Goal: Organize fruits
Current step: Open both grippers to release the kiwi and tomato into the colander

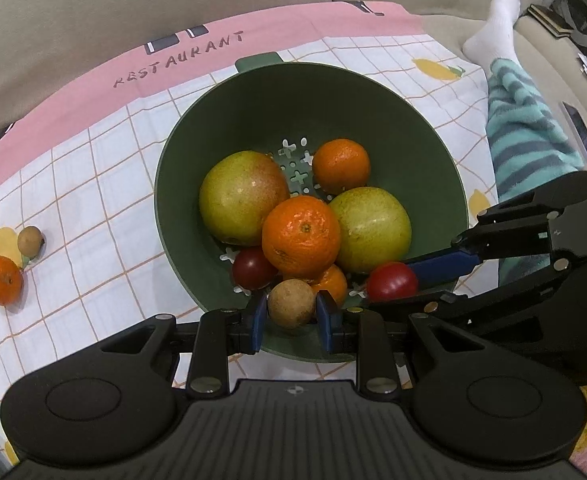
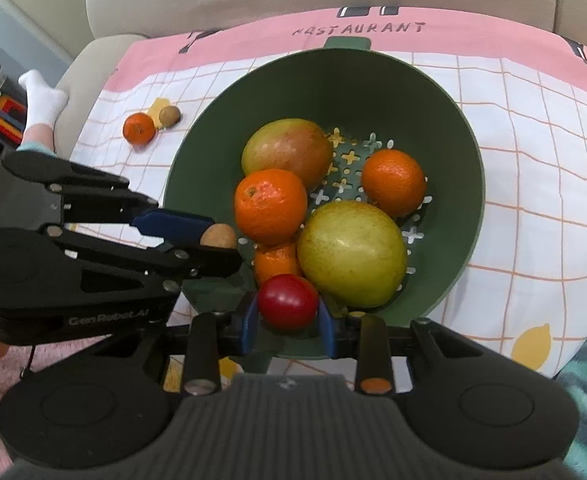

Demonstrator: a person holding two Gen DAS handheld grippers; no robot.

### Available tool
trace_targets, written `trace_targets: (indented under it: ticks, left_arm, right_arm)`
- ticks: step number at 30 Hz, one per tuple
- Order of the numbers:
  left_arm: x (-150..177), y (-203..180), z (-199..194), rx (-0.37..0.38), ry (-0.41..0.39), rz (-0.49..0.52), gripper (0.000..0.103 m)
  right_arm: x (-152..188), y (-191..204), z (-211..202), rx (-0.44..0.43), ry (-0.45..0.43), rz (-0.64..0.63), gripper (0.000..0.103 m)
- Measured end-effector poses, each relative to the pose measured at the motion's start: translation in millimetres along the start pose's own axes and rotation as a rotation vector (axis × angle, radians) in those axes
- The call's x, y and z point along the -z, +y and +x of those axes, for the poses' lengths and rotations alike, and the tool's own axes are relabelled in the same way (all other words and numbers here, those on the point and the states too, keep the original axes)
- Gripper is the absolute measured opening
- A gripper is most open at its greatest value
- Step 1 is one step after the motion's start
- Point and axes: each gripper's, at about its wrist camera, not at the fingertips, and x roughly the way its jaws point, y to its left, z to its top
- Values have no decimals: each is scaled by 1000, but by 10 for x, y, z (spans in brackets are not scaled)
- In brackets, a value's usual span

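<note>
A green colander bowl (image 1: 221, 128) (image 2: 445, 128) sits on a checked cloth and holds two mangoes (image 1: 241, 196) (image 1: 373, 228), several oranges (image 1: 301, 236) and a dark red fruit (image 1: 253, 268). My left gripper (image 1: 292, 312) is shut on a small brown fruit (image 1: 291, 302) over the bowl's near rim; it shows in the right wrist view (image 2: 219, 236) too. My right gripper (image 2: 288, 320) is shut on a red tomato (image 2: 288, 300) just above the bowl's near edge; it also shows in the left wrist view (image 1: 391, 280). An orange (image 1: 2, 280) (image 2: 138, 128) and a brown fruit (image 1: 30, 241) (image 2: 169, 115) lie on the cloth outside the bowl.
The cloth (image 1: 93, 184) has a pink band reading RESTAURANT and lies on a beige sofa (image 1: 133, 8). A person's leg in striped trousers (image 1: 521, 112) with a white sock (image 1: 493, 28) rests beside the cloth.
</note>
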Motion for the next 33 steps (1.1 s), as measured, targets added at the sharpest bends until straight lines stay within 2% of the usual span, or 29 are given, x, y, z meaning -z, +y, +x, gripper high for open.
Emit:
trace_targets:
  ticks: [10,21,24,28,33]
  left_arm:
    - [9,-13,18,-11,-6,14,30]
    - [17,-29,-16,-37,-13,17,35]
    - [31,-35,-59,-45,-24,14,39]
    - [50,-42,-131,-45,-42,10,41]
    - [98,-61,-254,-69,-88,12,45]
  right_arm:
    - [-57,30,24,24,32,-26,30]
    - [-44,32,4,43,27,-29,31]
    - [-38,36,-28,59,15,-28,37]
    - [-22,25,-93,72,-5,-25,40]
    - [14,55,-175,94,-48,-27,51]
